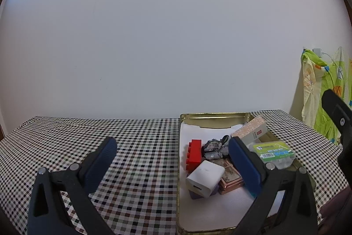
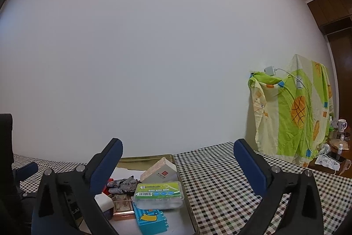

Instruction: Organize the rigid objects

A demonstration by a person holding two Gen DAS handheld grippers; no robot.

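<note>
Blue block (image 2: 151, 220), seemingly in the tin (image 2: 187, 197), shows only rightward.

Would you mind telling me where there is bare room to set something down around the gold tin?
The checked tablecloth left of the gold tin is bare to the wall; so is the cloth on its right. Inside, only the near white floor is free. The middle is crowded: red brick, white charger, floss-pick box.
</note>
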